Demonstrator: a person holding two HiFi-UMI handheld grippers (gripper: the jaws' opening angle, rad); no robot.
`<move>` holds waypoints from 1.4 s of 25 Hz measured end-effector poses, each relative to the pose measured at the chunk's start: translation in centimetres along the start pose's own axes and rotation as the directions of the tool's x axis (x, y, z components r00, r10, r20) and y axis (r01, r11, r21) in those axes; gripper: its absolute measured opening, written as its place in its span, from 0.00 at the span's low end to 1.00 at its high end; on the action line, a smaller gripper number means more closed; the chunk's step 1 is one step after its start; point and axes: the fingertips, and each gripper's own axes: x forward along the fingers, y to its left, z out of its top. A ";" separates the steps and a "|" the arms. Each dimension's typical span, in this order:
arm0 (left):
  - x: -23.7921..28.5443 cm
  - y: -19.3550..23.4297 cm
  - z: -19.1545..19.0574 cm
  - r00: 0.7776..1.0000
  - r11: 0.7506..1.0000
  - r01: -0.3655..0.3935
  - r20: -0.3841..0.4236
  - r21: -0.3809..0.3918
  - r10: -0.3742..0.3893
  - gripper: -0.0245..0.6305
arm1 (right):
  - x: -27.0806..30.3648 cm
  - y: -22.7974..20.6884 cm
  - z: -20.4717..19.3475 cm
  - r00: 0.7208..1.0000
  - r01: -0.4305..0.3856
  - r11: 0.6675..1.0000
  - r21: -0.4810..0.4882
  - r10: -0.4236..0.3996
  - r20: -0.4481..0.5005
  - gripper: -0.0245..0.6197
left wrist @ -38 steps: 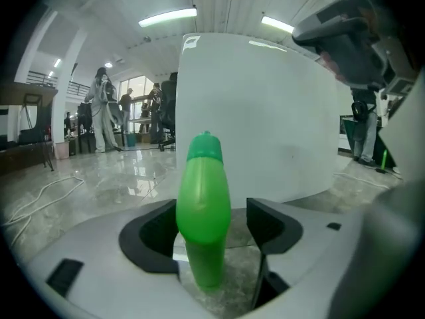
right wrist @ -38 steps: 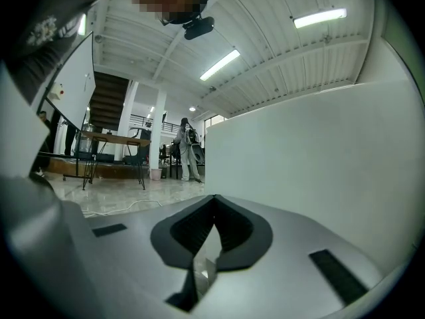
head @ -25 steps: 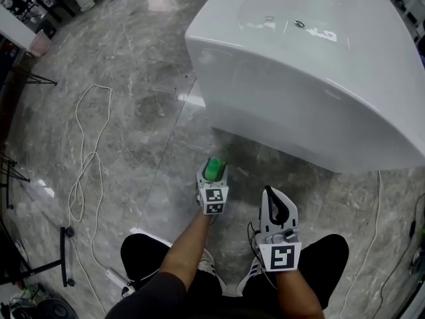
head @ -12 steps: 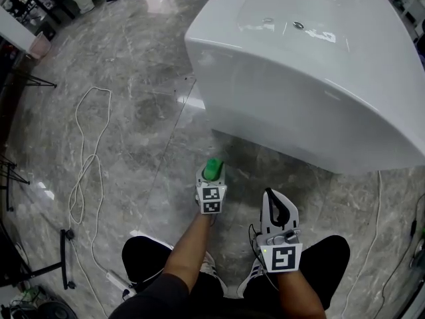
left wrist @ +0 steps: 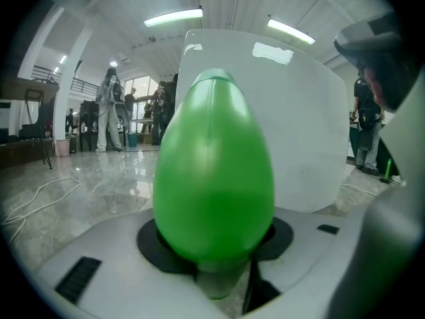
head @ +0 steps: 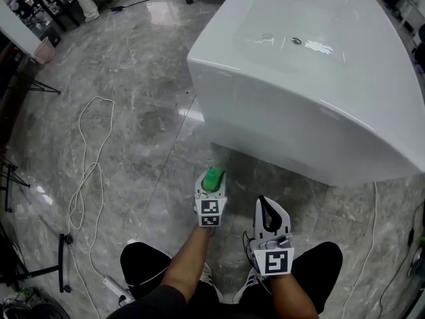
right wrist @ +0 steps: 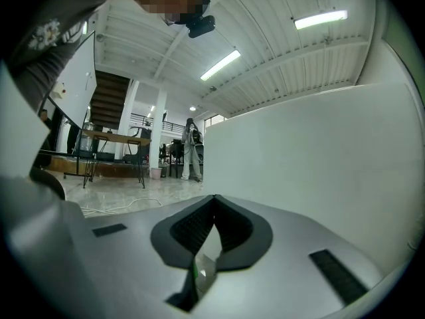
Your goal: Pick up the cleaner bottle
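Note:
The cleaner bottle has a green egg-shaped top and sits between the jaws of my left gripper, just in front of my knees on the grey marble floor. In the left gripper view the green bottle fills the middle, and the dark pads of the left gripper close round its lower part. Only the green top shows; the body below is hidden. My right gripper hovers beside it on the right. In the right gripper view the right gripper has its jaws together with nothing in them.
A big white bathtub stands right ahead, its wall close behind the bottle. A white cable loops over the floor at left, with a power strip and a black stand. People stand far off.
The left gripper's jaws drew in onto the green bottle, then gripper and bottle came up off the floor. The right gripper stayed put.

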 end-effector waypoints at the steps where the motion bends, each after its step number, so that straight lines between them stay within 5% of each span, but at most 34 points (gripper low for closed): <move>1: -0.2 0.0 0.8 1.000 1.000 0.000 0.011 0.000 0.000 0.31 | 0.1 -0.1 0.1 1.000 0.001 1.000 0.003 -0.001 0.002 0.06; 15: -6.6 -1.2 20.6 0.977 0.997 0.021 0.208 0.080 -0.038 0.31 | 1.3 -1.9 6.8 0.998 0.066 0.998 0.000 -0.066 0.012 0.06; 22: -14.6 -2.9 34.5 0.980 0.999 0.028 0.195 0.046 -0.037 0.31 | -0.2 -3.8 21.8 0.994 0.108 0.994 -0.008 -0.108 0.017 0.06; 30: -25.0 -8.5 54.8 0.981 0.995 0.095 0.168 0.008 -0.095 0.31 | -4.9 -7.3 43.8 0.995 0.098 0.995 -0.008 -0.098 -0.013 0.06; 35: -29.9 -12.2 63.9 0.982 0.991 0.131 0.144 -0.022 -0.127 0.31 | -7.1 -10.3 53.4 0.991 0.133 0.991 -0.001 -0.133 -0.035 0.06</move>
